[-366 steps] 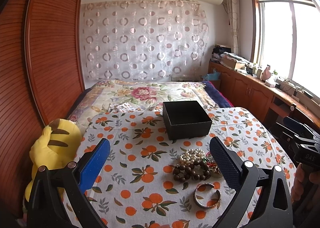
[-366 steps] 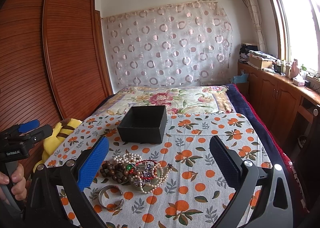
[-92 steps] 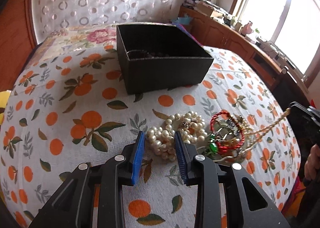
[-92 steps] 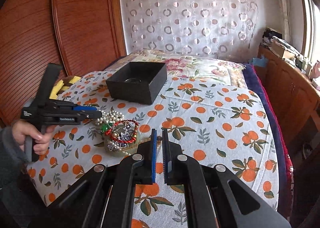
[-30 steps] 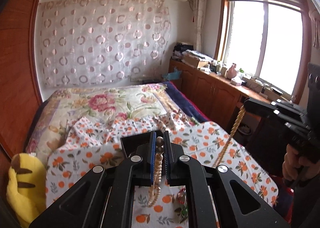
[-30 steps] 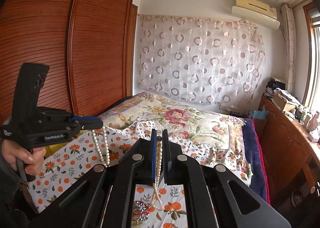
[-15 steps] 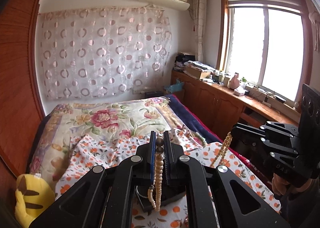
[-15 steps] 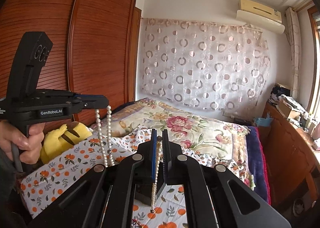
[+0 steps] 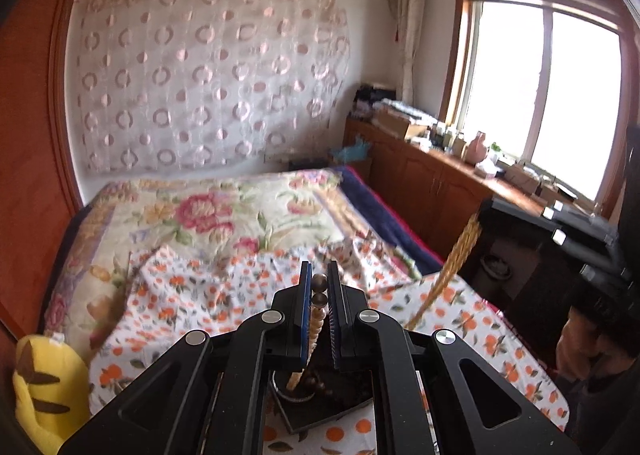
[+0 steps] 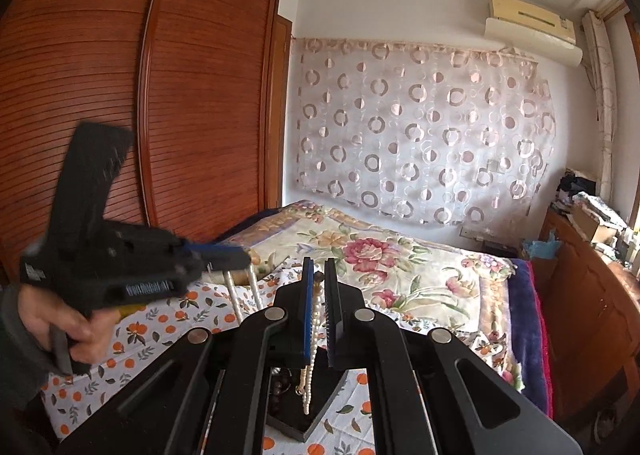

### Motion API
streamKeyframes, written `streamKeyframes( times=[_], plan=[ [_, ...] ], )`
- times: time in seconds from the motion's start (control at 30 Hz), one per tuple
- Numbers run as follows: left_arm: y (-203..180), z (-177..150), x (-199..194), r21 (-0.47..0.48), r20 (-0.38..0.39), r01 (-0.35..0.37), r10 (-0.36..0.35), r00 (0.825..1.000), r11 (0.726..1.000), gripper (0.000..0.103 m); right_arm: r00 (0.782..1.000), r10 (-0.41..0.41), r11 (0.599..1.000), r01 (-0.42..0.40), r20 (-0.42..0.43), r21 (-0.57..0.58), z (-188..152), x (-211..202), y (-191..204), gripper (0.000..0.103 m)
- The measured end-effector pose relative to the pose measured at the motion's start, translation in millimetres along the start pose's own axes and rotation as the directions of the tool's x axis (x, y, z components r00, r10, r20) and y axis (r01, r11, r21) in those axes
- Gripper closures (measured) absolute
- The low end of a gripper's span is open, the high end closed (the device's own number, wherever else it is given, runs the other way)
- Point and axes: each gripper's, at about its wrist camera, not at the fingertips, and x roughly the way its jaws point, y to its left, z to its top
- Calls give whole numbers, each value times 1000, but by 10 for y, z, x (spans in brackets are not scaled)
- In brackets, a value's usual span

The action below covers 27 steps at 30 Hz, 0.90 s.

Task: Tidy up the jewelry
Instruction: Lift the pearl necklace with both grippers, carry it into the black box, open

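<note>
My left gripper (image 9: pixel 319 275) is shut on a long pearl necklace (image 9: pixel 316 319), whose brown end beads stick up between the pads. Its strand hangs down into the black box (image 9: pixel 344 403), which lies under the fingers and is mostly hidden by them. My right gripper (image 10: pixel 319 267) is shut on another part of the pearl necklace (image 10: pixel 314 335), dangling over the same black box (image 10: pixel 316 423). Each view shows the other gripper held aloft: the right gripper (image 9: pixel 486 211) with a blurred strand below it, the left gripper (image 10: pixel 240 259) with two strands hanging.
The box holds brown beads (image 10: pixel 280 387) and a silver bangle (image 9: pixel 292 395). An orange-print cloth (image 9: pixel 192 295) covers the bed. A yellow plush toy (image 9: pixel 44 387) sits at the left, a wooden wardrobe (image 10: pixel 120 95) behind it. A hand (image 10: pixel 60 319) grips the left handle.
Both grippers have moved forward, still shut on the necklace. The black box has slid further under the fingers, and the left gripper has come closer to the right one.
</note>
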Motion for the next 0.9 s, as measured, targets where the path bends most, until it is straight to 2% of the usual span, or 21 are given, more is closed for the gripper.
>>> streamKeyframes(
  times=[0.1,0.27,0.47,0.7,0.77,0.8,0.9],
  plan=[
    [89,-176,136,-19,-40,-3,2,999,1000,96,1000,13,1000,-12,-24,6,-90,144,9,97],
    [168,-413,285,-35,-86,-20,17,996,999,96,993,32,999,-29,-110,31,-391,493,27,97],
    [178,-570,238,-37,-93,-30,27,995,999,96,978,56,997,-46,-200,56,-706,771,76,97],
    [161,-874,91,-38,-111,-40,35,993,999,96,970,63,998,-56,-234,39,-897,780,208,96],
    [142,-960,58,-29,-119,-48,45,992,998,96,971,61,998,-55,-233,30,-930,716,251,89],
    [132,-1024,33,-28,-125,-51,47,991,998,96,971,57,998,-51,-233,32,-944,690,270,82],
    [118,-1141,-34,-32,-133,-59,55,990,998,96,972,49,998,-40,-228,44,-968,590,279,79]
  ],
)
